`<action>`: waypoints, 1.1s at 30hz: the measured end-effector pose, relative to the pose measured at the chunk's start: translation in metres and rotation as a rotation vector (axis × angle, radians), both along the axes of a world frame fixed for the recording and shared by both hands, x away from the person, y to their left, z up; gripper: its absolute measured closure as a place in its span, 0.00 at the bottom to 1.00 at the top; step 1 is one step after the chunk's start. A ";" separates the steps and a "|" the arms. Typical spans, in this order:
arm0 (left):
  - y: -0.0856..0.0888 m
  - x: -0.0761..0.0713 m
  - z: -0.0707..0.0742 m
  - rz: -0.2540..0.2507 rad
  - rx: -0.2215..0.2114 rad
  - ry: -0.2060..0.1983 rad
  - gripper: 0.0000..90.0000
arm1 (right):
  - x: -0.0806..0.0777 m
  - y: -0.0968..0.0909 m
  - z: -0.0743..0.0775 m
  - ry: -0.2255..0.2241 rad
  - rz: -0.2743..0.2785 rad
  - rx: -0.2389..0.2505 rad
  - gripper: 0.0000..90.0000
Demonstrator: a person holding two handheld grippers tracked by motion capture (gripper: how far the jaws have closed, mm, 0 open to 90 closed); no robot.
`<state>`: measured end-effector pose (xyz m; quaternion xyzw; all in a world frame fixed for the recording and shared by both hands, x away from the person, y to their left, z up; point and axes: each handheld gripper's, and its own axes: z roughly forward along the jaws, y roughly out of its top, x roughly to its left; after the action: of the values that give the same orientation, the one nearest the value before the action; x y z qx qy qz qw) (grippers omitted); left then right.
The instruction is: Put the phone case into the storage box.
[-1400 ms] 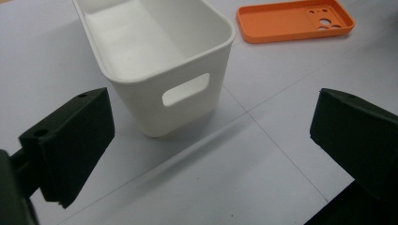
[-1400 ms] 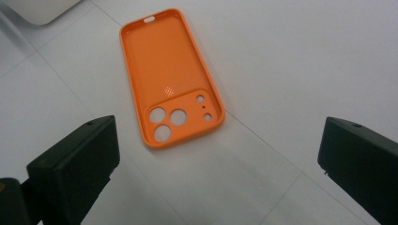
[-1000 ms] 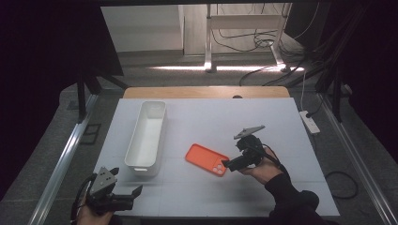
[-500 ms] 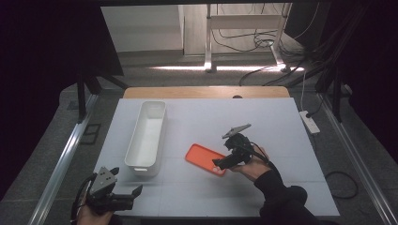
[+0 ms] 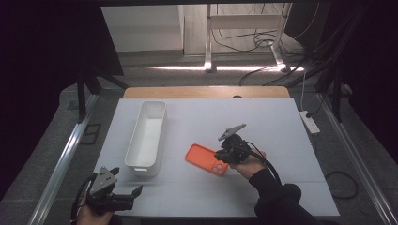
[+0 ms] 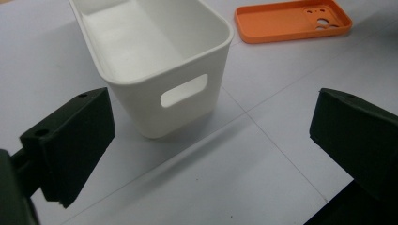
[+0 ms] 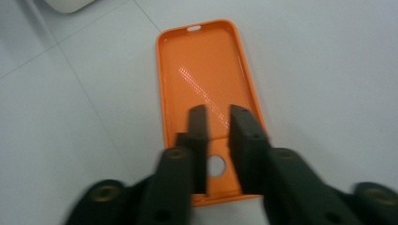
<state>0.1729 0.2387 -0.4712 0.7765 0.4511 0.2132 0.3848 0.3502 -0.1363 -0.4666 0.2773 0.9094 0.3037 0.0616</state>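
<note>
The left claw (image 5: 133, 193) hangs over the table's (image 5: 291, 126) near left corner, jaws spread wide with nothing between them. Just ahead of it stands the white bin (image 5: 146, 136), its near end wall and handle slot (image 6: 184, 90) facing the jaws across a strip of bare table. Right of the bin, past a clear lane, the orange case (image 5: 205, 159) lies flat, hollow side up, its camera-hole end toward the right claw (image 5: 221, 154). That claw's jaws have just been closing and stand nearly together over the case's near end, by the camera hole (image 7: 216, 165); whether they pinch the rim cannot be told. Beyond the case the table is open to its far and right edges.
</note>
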 end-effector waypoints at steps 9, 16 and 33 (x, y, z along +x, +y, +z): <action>0.000 0.000 0.000 -0.002 0.001 -0.001 0.02 | 0.001 -0.003 -0.009 0.009 -0.007 -0.035 0.99; 0.000 0.000 0.000 -0.003 0.003 -0.001 0.02 | 0.002 -0.005 -0.020 0.024 -0.019 -0.044 0.99; -0.001 0.000 0.000 -0.006 0.005 0.000 0.02 | 0.004 -0.004 -0.039 0.028 -0.022 -0.094 0.99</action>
<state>0.1730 0.2380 -0.4712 0.7787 0.4482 0.2131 0.3837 0.3546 -0.1406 -0.5053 0.2883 0.9204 0.2559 0.0652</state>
